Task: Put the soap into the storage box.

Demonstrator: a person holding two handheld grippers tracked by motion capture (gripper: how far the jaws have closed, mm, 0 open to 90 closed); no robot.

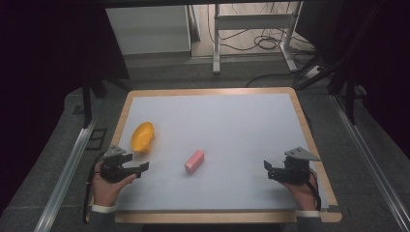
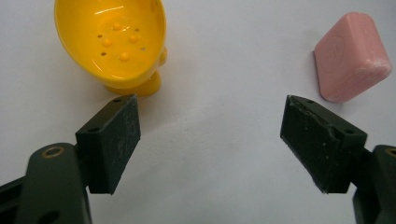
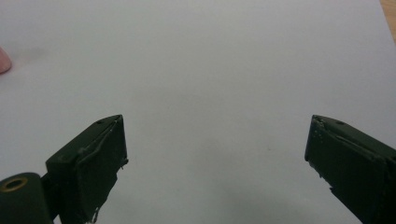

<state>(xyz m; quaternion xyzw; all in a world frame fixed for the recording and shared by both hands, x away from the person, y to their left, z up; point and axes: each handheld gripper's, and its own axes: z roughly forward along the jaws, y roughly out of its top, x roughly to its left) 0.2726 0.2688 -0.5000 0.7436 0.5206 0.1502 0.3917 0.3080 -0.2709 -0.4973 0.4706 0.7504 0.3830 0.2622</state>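
Note:
A pink bar of soap (image 1: 194,161) lies near the middle of the white table top (image 1: 227,125). A yellow soap dish (image 1: 142,137) with small holes stands to its left. My left gripper (image 1: 140,168) rests at the front left, open, with the dish (image 2: 112,42) ahead on its left and the soap (image 2: 351,57) ahead on its right; nothing is between its jaws (image 2: 210,140). My right gripper (image 1: 267,167) sits at the front right, open over bare table (image 3: 215,154). A sliver of the pink soap (image 3: 3,60) shows at the left edge of the right gripper view.
The white top has a wooden rim (image 1: 309,140). Metal rails (image 1: 67,169) run along both sides of the table. Beyond the far edge stand a white cabinet (image 1: 147,29) and a metal frame (image 1: 251,21) with cables on the floor.

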